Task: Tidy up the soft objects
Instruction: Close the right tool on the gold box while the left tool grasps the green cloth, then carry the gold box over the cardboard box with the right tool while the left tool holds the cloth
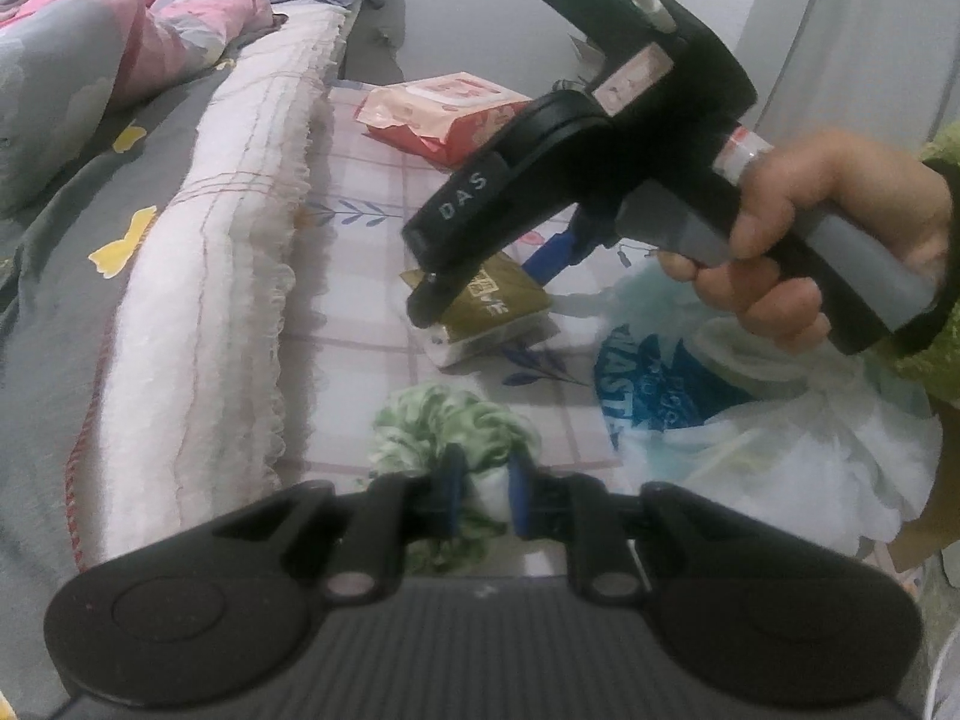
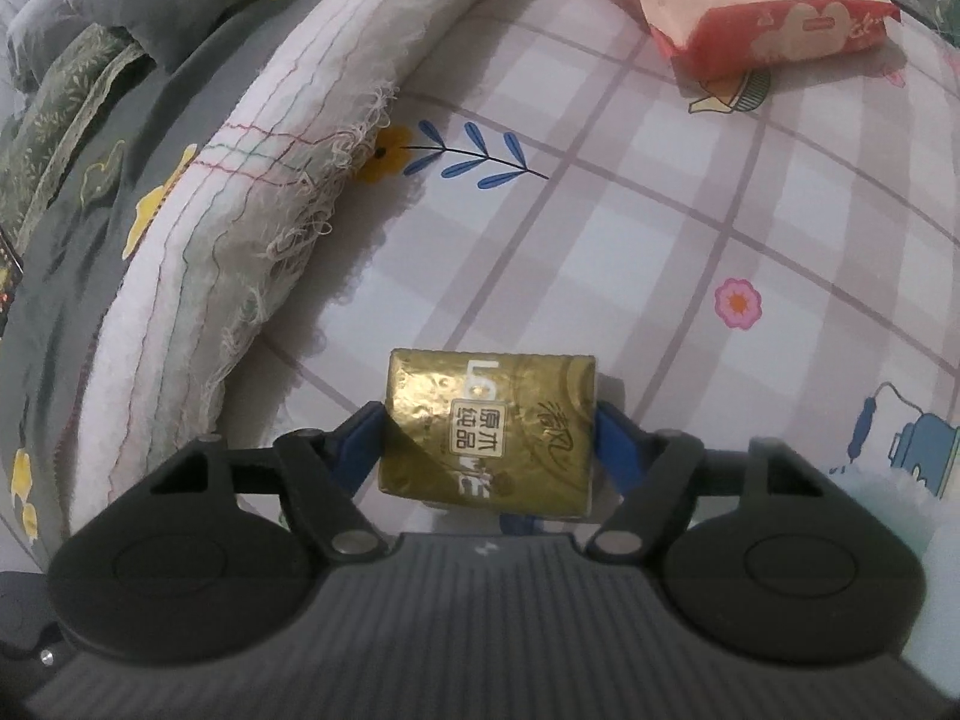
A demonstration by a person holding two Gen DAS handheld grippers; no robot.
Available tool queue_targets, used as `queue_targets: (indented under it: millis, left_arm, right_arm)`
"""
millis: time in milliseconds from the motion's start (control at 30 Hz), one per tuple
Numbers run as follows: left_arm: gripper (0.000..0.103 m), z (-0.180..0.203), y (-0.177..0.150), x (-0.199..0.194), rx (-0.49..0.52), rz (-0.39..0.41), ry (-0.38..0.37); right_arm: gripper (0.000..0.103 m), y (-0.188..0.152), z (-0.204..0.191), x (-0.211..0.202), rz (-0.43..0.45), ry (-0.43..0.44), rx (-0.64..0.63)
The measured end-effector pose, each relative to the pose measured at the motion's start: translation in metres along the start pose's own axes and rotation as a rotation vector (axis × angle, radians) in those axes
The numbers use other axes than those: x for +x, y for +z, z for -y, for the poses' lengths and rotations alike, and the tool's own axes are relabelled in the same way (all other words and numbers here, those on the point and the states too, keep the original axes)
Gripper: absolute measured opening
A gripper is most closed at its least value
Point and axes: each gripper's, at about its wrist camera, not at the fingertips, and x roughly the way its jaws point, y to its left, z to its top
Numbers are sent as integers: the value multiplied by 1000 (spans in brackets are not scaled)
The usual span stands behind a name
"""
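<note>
Bed with a checked sheet [image 2: 750,192], pale lilac and white, printed with flowers and blue leaf sprigs. At about 6 o'clock in the right wrist view, a gold tissue pack [image 2: 489,429] lying on the sheet. Toward 1 o'clock, well apart from it, a pink-and-red wipes pack [image 2: 762,6], also flat on the sheet. From 12 down to 8 o'clock, a white frayed blanket [image 2: 252,192] rolled along the sheet's edge, against a grey quilt [image 2: 78,228] with yellow shapes. In the left wrist view, a green-and-white scrunched cloth [image 1: 444,420] at 6 o'clock and a white plastic bag [image 1: 750,450] with blue print at 4 o'clock, both on the sheet.
</note>
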Motion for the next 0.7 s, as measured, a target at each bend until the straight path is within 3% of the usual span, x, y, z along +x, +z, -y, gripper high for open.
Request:
queue_targets:
  millis: [167, 367, 700]
  left_arm:
    - [16, 1, 1, -8, -7, 21, 4]
    - [16, 6, 6, -26, -5, 60, 6]
    - [16, 38, 20, -62, 40, 137, -36]
  right_arm:
    - [71, -4, 12, -9, 13, 48, 77]
    - [71, -17, 23, -57, 108, 119, 132]
    - [71, -88, 55, -162, 284, 207, 198]
